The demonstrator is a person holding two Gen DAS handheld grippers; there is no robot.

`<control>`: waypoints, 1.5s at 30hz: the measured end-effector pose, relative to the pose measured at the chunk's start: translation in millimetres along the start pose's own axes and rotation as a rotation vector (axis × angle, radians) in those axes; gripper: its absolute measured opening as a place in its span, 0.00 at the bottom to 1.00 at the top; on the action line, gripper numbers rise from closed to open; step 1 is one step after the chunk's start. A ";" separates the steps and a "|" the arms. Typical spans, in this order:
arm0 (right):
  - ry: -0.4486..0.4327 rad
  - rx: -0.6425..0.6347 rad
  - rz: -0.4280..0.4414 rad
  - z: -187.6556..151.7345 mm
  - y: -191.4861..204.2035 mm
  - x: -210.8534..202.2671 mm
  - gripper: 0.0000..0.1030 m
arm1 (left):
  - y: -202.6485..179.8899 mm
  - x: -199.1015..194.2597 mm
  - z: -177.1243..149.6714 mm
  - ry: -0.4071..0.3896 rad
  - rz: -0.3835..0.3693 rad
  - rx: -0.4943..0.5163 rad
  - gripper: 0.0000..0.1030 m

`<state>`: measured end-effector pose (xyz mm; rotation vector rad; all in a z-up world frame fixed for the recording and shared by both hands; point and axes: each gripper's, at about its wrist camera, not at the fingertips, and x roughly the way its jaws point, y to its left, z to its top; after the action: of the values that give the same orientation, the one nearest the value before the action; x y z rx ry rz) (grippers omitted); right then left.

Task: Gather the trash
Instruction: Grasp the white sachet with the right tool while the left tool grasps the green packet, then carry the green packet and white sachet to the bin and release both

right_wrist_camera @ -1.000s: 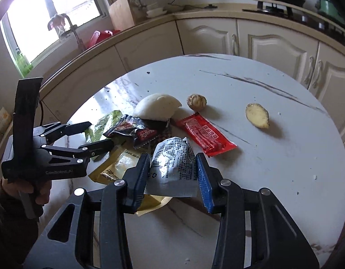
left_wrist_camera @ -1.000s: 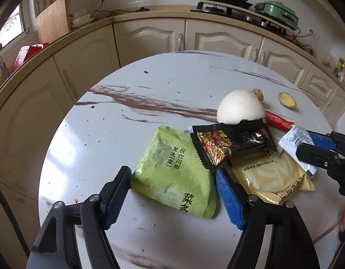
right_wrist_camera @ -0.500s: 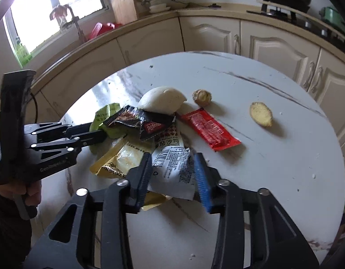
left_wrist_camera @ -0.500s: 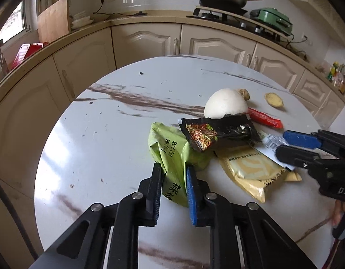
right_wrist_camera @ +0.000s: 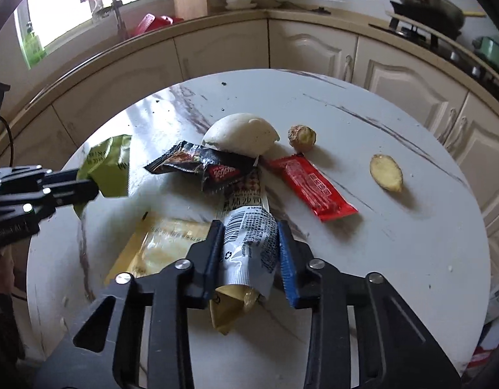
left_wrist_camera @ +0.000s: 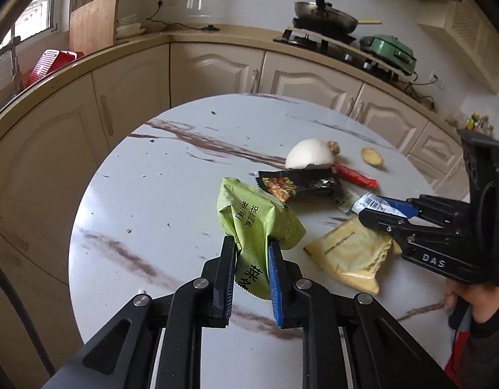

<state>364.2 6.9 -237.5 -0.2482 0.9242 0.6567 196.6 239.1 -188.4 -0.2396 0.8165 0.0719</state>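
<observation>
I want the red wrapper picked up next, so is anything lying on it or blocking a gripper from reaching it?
Nothing visible covers the red wrapper. It lies flat on the table, its far end close to the white bun and black wrapper. Both grippers already grip other trash.

Occlusions, left wrist view: lower end of the green packet (left_wrist_camera: 253, 223) is pinched out of sight between the left gripper's (left_wrist_camera: 251, 261) pads. The right gripper (left_wrist_camera: 384, 209) covers one corner of the yellow packet (left_wrist_camera: 350, 254) and most of the silver sachet (left_wrist_camera: 367, 200). The hand (left_wrist_camera: 476, 298) is cut off by the frame edge, with the sleeve blurred.

Right wrist view: the black wrapper (right_wrist_camera: 204, 163) lies over the bun's (right_wrist_camera: 241, 134) lower edge (contact line not visible). Print on the red packet (right_wrist_camera: 311, 188) is too small to read. The yellow packet is blurred and partly under the sachet.
</observation>
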 end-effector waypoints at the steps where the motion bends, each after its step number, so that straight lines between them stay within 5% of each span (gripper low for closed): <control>1: -0.011 0.009 0.007 -2.9 -2.2 -5.5 0.26 | -2.1 -4.4 -2.3 -0.003 -0.003 -0.001 0.14; 14: -0.178 0.103 0.076 -36.7 -24.5 -110.3 0.26 | -77.0 -74.8 -23.6 -0.081 -0.045 0.067 0.14; 24: -0.279 0.215 0.032 -115.6 -83.7 -203.8 0.26 | -213.4 -87.8 -46.0 -0.077 -0.134 0.193 0.14; 35: -0.294 0.442 -0.107 -240.9 -193.5 -273.4 0.27 | -397.7 -17.0 -59.8 0.057 -0.294 0.395 0.15; 45: -0.190 0.685 -0.126 -342.7 -295.7 -225.1 0.27 | -508.7 101.9 -85.2 0.271 -0.331 0.524 0.15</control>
<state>226.6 -477.5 -281.6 0.3594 0.8905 0.2148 284.7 -277.9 -225.4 0.1167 1.0234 -0.4907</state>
